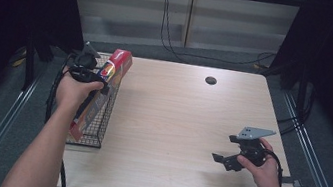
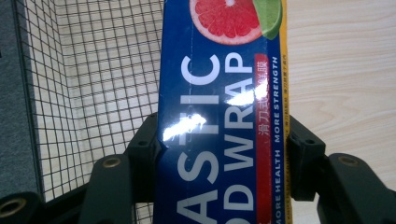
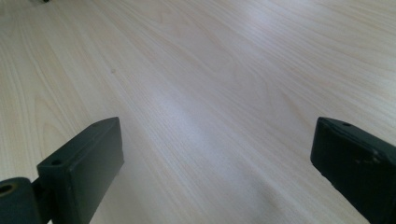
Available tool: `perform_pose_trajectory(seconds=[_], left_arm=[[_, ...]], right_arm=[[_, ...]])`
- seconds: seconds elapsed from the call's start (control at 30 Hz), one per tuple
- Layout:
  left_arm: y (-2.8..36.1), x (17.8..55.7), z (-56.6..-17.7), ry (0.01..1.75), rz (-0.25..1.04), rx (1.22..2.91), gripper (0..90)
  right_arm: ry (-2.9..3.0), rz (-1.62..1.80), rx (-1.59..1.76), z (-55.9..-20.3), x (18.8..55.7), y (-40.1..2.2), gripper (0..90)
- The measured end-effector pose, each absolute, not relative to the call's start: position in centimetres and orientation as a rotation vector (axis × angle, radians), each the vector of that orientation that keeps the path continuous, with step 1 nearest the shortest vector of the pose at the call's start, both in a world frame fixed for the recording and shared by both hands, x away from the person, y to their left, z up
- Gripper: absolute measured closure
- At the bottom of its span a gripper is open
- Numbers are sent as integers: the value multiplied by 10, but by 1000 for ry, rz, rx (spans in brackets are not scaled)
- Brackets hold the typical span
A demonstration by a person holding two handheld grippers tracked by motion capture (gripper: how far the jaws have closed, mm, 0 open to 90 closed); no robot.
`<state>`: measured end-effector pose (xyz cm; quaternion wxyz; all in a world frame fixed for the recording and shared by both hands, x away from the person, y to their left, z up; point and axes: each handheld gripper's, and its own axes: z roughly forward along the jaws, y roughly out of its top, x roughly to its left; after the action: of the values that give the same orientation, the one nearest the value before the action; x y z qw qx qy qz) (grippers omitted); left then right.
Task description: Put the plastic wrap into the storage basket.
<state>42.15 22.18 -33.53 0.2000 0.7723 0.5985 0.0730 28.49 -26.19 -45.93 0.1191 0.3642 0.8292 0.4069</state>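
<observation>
A long blue plastic wrap box with a red end and a grapefruit picture stands tilted over the black wire basket at the table's left edge. My left gripper is shut on it, one jaw pressing each long side of the box, with the basket's mesh behind and below. The box's lower end lies inside the basket; I cannot tell whether it touches the bottom. My right gripper hovers low over the bare table at the right. In the right gripper view its jaws stand wide apart with nothing between them.
The light wooden table has a round cable hole near its far edge. Black cables lie on the floor behind it, and dark curtains hang on both sides.
</observation>
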Motion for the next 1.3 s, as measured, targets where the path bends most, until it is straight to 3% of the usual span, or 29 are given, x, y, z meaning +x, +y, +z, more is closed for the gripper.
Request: perform_pose_trajectory(seconds=[1.3], left_arm=[[239,418,-345,1816,212,2057,429]], right_arm=[[2440,1191,1050,-460,285,-259,21]])
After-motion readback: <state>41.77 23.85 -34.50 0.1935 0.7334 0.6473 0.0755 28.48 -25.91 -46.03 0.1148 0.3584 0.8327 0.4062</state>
